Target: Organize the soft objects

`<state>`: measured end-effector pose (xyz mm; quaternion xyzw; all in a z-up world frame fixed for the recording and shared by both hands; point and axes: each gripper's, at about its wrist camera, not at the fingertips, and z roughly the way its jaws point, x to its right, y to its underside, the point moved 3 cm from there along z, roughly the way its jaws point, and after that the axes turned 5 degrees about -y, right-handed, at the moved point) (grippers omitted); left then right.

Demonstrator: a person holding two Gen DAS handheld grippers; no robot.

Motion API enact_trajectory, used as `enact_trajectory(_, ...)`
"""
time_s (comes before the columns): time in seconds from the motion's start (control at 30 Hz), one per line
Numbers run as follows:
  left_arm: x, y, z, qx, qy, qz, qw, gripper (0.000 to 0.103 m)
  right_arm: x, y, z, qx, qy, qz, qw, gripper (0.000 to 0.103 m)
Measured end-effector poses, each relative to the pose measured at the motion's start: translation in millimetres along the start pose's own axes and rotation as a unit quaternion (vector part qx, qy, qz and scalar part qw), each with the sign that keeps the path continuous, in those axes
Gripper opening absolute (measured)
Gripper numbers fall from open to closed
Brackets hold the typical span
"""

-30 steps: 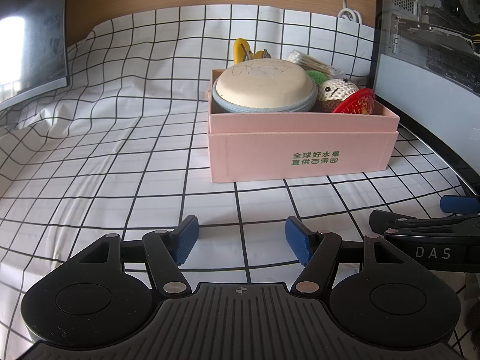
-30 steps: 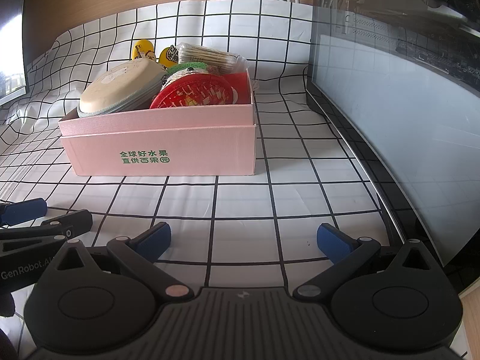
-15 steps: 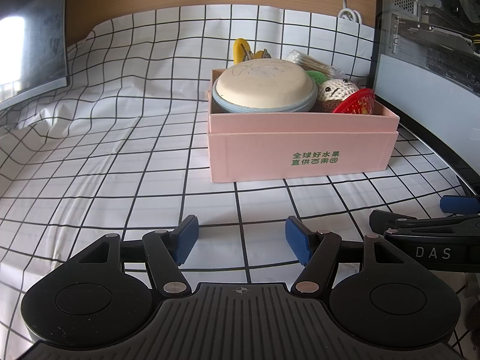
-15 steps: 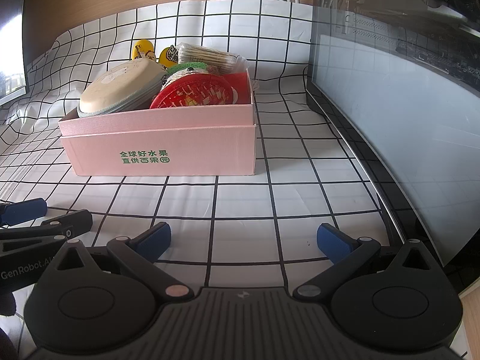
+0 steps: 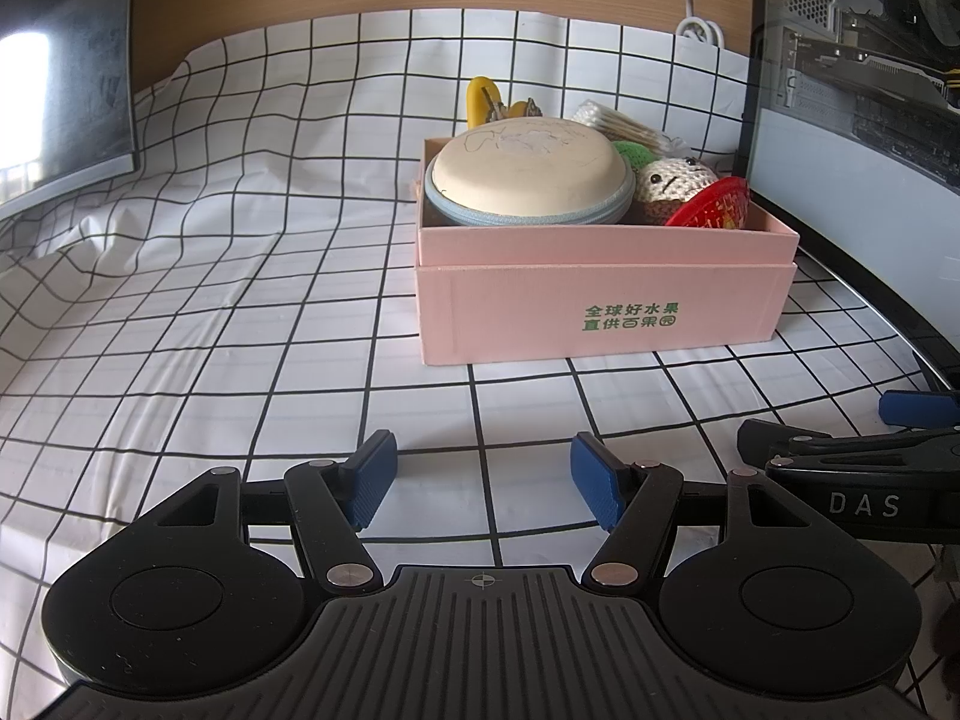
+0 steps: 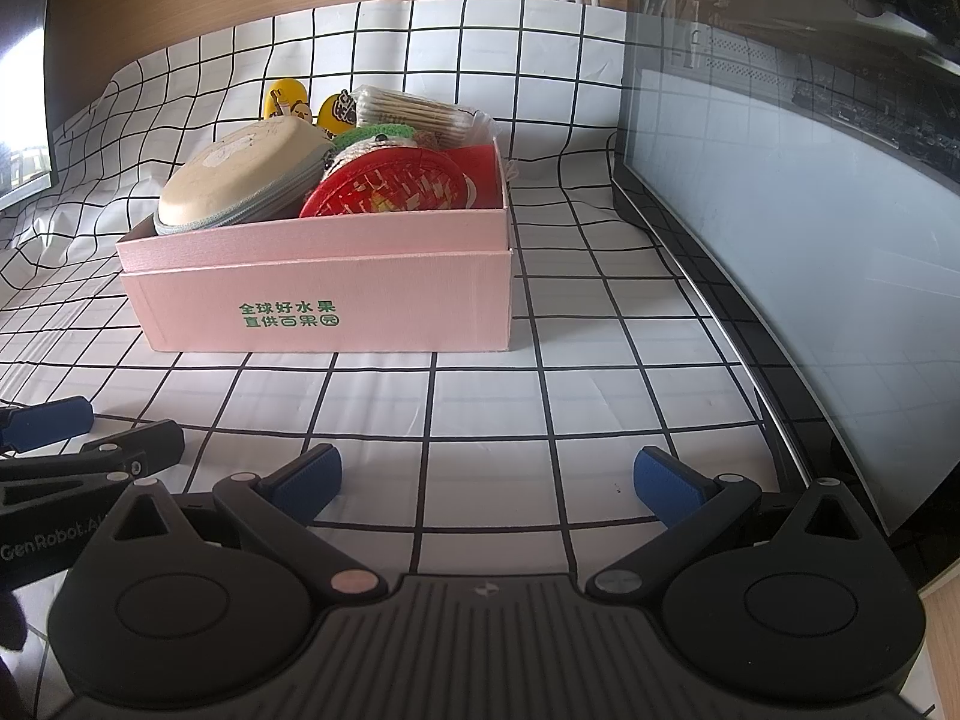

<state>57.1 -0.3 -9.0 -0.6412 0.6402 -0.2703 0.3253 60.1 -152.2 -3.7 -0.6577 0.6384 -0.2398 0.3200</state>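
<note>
A pink box (image 5: 600,306) (image 6: 324,300) stands on the checked cloth. In it lie a round cream zip case (image 5: 528,171) (image 6: 240,180), a crocheted doll (image 5: 675,183), a red round pouch (image 5: 714,204) (image 6: 390,189), a green knitted piece (image 5: 636,151) and a bag of cotton swabs (image 6: 414,108). My left gripper (image 5: 483,480) is open and empty, low over the cloth in front of the box. My right gripper (image 6: 489,477) is open and empty, beside it to the right; its arm shows in the left wrist view (image 5: 858,468).
Yellow figures (image 6: 288,97) stand behind the box. A glass-sided computer case (image 6: 810,150) walls the right side. A dark monitor (image 5: 60,60) stands at the left. A white cable (image 5: 699,30) hangs on the wooden back wall.
</note>
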Motion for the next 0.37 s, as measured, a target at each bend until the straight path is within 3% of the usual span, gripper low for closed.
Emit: enact_trajectory(0.37, -0.4, 0.1, 0.0, 0.0, 0.001, 0.0, 1.0, 0.07, -0.3, 0.0, 0.9, 0.0, 0.0, 0.0, 1.0, 0.103)
